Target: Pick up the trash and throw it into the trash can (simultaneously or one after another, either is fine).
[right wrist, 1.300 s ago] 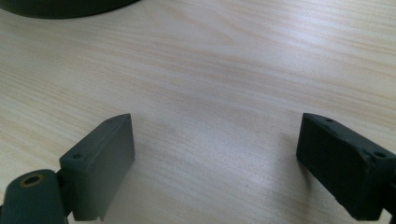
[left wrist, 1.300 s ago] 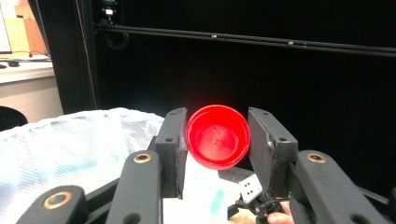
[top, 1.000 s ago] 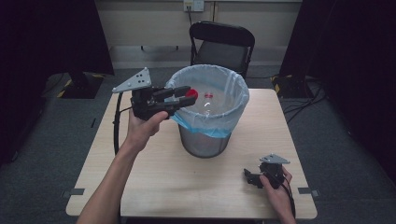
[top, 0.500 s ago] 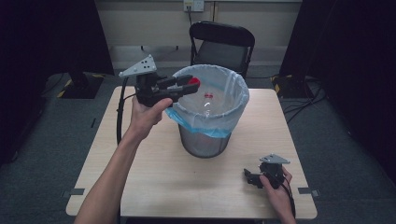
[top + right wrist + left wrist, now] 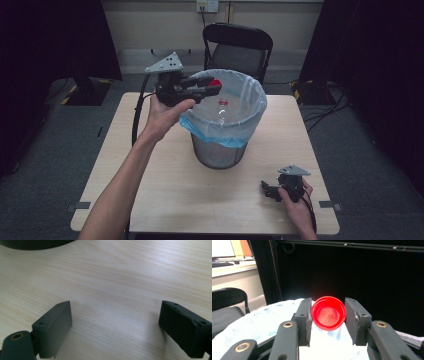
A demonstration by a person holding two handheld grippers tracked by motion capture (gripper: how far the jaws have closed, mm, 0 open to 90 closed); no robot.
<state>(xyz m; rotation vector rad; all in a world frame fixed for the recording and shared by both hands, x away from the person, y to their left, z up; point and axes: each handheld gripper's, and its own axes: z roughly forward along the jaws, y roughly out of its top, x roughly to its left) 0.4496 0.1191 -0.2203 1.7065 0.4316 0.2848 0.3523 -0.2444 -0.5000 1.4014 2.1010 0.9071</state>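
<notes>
Dark curtains surround a pale wooden bench (image 5: 150, 165) that carries a wire mesh wastebasket (image 5: 218, 150) lined with a blue bag (image 5: 235, 131). Above the wastebasket's near-left rim, the left gripper (image 5: 328, 315) has its fingers clenched on a red bottle cap (image 5: 328, 312). Well clear of the wastebasket, by the bench's front edge, the right gripper (image 5: 115, 327) rests with fingers spread, grasping nothing. To drop the cap cleanly, it should probably travel further over the opening before release. The cap's hollow side faces the left gripper's camera; being round, it has no long axis.
</notes>
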